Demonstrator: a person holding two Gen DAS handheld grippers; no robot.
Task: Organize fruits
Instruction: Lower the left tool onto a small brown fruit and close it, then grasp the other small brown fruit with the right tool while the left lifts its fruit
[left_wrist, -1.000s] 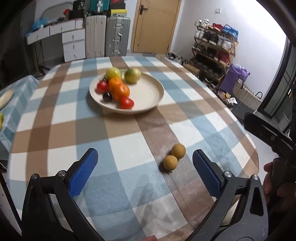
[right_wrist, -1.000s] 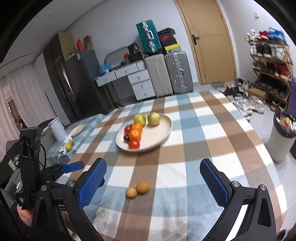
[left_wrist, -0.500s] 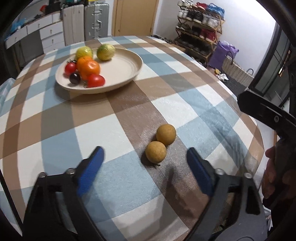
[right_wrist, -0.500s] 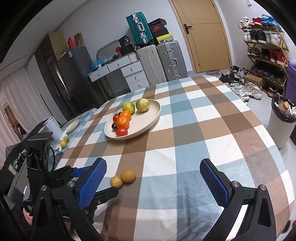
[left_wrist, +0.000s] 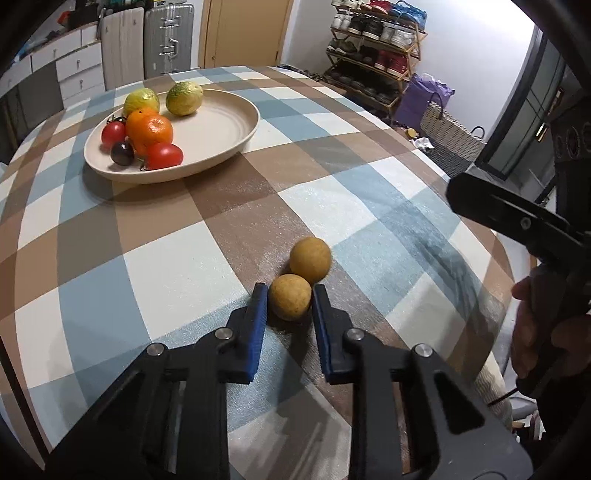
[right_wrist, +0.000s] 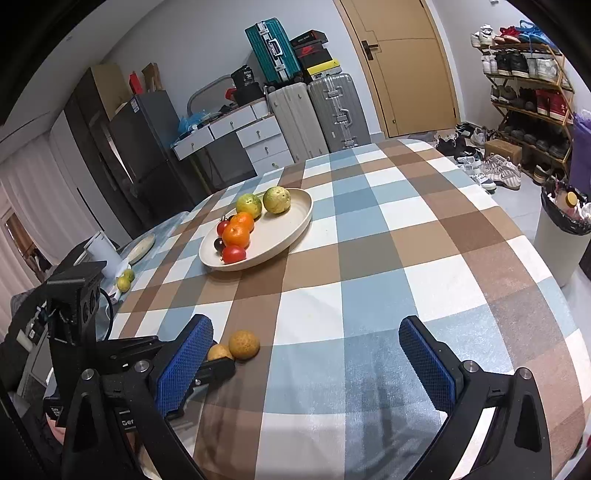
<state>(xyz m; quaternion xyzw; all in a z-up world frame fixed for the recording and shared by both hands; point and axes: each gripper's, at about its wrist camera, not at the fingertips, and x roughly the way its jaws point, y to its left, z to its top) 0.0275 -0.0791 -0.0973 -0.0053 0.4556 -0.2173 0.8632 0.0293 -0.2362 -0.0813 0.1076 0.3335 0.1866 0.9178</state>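
The left gripper has swooped down and pinched its pads around the nearer of 2 brown fruits on the checked tablecloth, ready for the plate, while the right gripper hangs wide apart.

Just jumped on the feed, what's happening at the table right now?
A person is sorting fruit with two handheld grippers. The left gripper has its fingers closed around the nearer brown fruit, which sits on the checked tablecloth touching a second brown fruit. The right gripper hangs open above the cloth, holding nothing. The beige plate farther back already carries oranges, tomatoes and two green fruits.
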